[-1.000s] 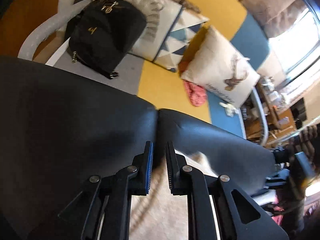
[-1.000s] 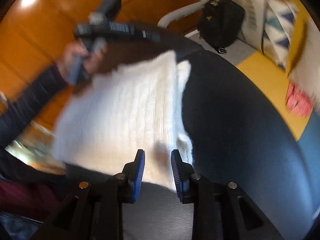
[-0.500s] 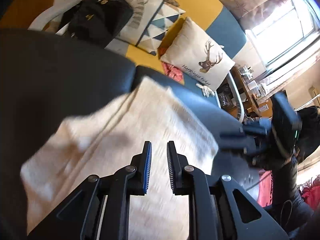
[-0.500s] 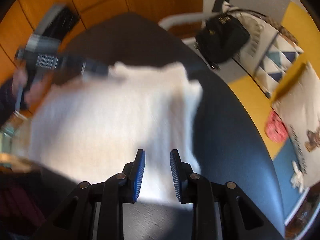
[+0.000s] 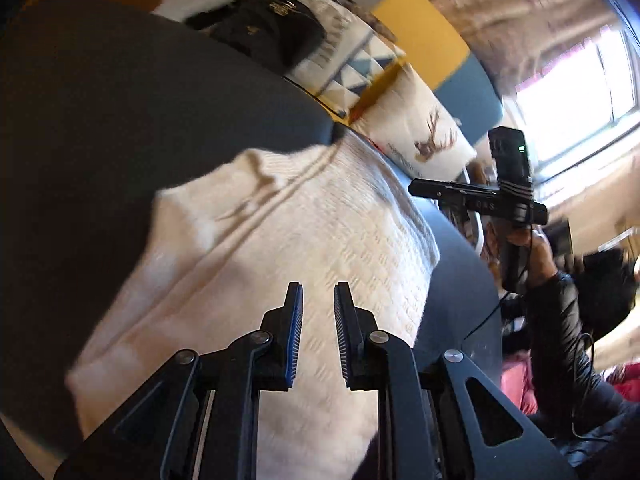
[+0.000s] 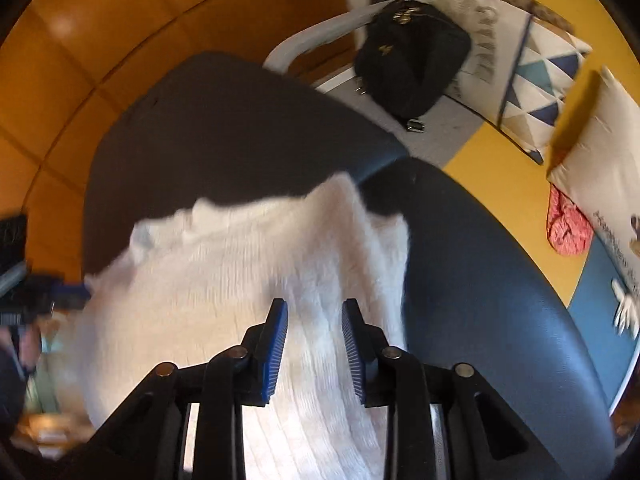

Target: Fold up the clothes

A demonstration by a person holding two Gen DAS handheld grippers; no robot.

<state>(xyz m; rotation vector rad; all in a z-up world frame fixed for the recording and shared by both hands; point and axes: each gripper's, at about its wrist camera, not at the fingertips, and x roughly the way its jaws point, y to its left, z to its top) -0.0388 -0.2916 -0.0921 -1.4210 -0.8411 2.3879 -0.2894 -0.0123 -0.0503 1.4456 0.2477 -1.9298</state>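
One cream knitted sweater (image 5: 280, 264) lies spread across two dark cushions (image 6: 248, 132) that meet at a seam, its far edge reaching that seam. The left gripper (image 5: 318, 300) hangs over the sweater's near part with its two blue-padded fingers (image 5: 294, 332) a narrow gap apart and nothing between them. The right gripper (image 6: 314, 320) hangs over the same garment, its jaws parted a little wider and likewise empty. In the left wrist view the right gripper shows at the sweater's far side, held in one hand (image 5: 536, 240). Behind the cushions sit one black bag (image 6: 412, 64), two printed pillows (image 6: 524, 68) and one small pink cloth (image 6: 566, 228).
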